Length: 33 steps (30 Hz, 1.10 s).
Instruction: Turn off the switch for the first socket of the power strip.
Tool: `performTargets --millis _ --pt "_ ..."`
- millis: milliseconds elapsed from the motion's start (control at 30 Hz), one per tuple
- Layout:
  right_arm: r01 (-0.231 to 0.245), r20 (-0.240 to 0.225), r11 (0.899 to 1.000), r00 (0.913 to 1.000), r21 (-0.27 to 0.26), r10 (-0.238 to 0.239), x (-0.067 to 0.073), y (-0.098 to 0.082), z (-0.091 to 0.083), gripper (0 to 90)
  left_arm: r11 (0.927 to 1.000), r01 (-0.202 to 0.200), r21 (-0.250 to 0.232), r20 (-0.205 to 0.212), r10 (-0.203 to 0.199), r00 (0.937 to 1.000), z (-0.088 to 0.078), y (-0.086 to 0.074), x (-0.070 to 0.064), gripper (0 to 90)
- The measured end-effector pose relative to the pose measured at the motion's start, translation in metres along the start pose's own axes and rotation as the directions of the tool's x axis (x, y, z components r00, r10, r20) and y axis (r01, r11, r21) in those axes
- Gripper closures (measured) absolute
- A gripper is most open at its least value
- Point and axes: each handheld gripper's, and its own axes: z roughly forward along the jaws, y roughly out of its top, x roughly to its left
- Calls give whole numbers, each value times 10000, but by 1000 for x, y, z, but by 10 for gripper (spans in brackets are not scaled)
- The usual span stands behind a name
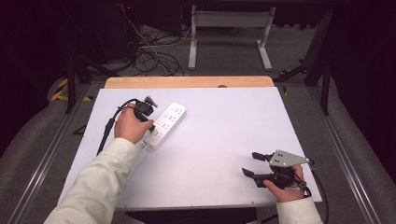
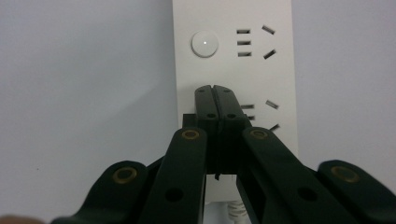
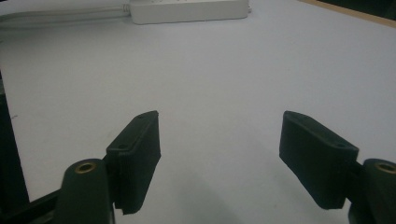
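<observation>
One power strip (image 1: 165, 124), two tongs (image 1: 150, 125) (image 1: 254, 164)

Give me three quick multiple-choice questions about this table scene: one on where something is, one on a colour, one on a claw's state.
1. Where does the power strip lie on the table?
A. Left half
B. Right edge
C. Near middle edge

2. What colour is the power strip?
A. Black
B. White
C. Yellow

3. How stands the right claw?
A. Shut on a plug
B. Shut, empty
C. Open, empty

Answers: 1 A, the high view shows it by the left claw. 2 B, its casing is white. 3 C, the right gripper view shows bare table between spread jaws.
</observation>
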Motion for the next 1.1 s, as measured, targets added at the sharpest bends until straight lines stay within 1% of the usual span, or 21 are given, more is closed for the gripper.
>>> performTargets --millis 333,400,433,467,633,667,733,767,800,833,867,1000,1033,1067,1100 --pt "-3 -39 10000 10000 -19 3 0 0 0 297 9999 -111 51 -62 111 9999 1 -1 -1 897" --pt "5 -38 10000 10000 -16 -5 0 0 0 297 9999 -155 11 -198 156 9997 2 -1 -2 897" --pt "9 -40 10000 10000 -16 -9 0 0 0 297 9999 -149 20 -129 149 9998 2 -2 -2 898" --pt "9 -43 10000 10000 -15 -10 0 0 0 297 9999 -166 -10 -147 166 9998 3 -2 -2 898" --pt "40 -43 10000 10000 6 -40 1 0 0 297 9999 -90 -84 -127 89 9999 3 -3 -2 898" --pt "40 -43 10000 10000 6 -40 1 0 0 297 9999 -100 -103 -86 99 9999 3 -4 -1 898" --pt "42 -42 10000 10000 11 -42 1 0 0 297 9999 10 -129 20 -10 10000 3 -4 0 898" --pt "42 -42 10000 10000 11 -42 1 0 0 297 9999 -13 -157 -11 13 10000 3 -4 0 898" --pt "40 -43 10000 10000 16 -40 0 0 0 297 9998 -54 -171 -130 52 9999 2 -5 0 897" --pt "21 -48 10000 10000 22 -21 1 0 0 297 9998 -3 -186 -25 2 10000 3 -5 0 897" --pt "44 -46 10000 10000 16 -44 1 0 0 297 9998 -47 -191 -161 44 9999 2 -5 0 897" --pt "48 -68 10000 10000 24 -48 1 0 1 297 9998 -13 -215 -114 11 9999 3 -6 -1 898" --pt "41 -72 10000 10000 33 -41 1 0 1 297 9996 -18 -276 -197 13 9998 3 -6 0 898" --pt "26 -86 10000 10000 47 -26 1 0 1 297 9996 5 -295 -166 -10 9999 2 -7 0 898" --pt "15 -91 10000 10000 60 -15 1 0 1 297 9994 103 -340 18 -103 9999 3 -7 1 898"
